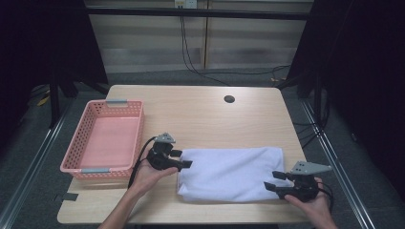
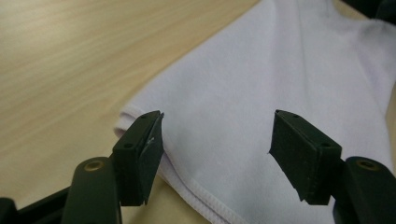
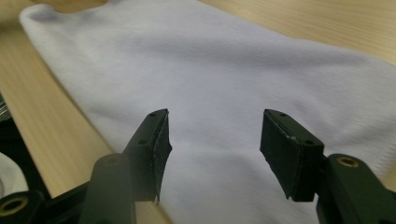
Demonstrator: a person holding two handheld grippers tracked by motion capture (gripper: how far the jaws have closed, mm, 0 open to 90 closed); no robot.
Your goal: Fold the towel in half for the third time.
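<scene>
A white folded towel (image 1: 231, 171) lies flat on the wooden table (image 1: 200, 114), toward the front right. My left gripper (image 1: 184, 159) hovers at the towel's left edge, jaws open, nothing between them. In the left gripper view the left gripper (image 2: 217, 140) looks down on the towel (image 2: 261, 93) and its hemmed corner. My right gripper (image 1: 274, 181) stands open at the towel's front right corner. In the right gripper view the right gripper (image 3: 215, 140) sits just above the towel (image 3: 224, 74), pads apart and not pressing on the cloth.
A pink plastic basket (image 1: 76, 157) with nothing in it stands at the table's left side. A dark round cable hole (image 1: 229, 99) is at the back of the table. Black cables hang behind the table's far edge.
</scene>
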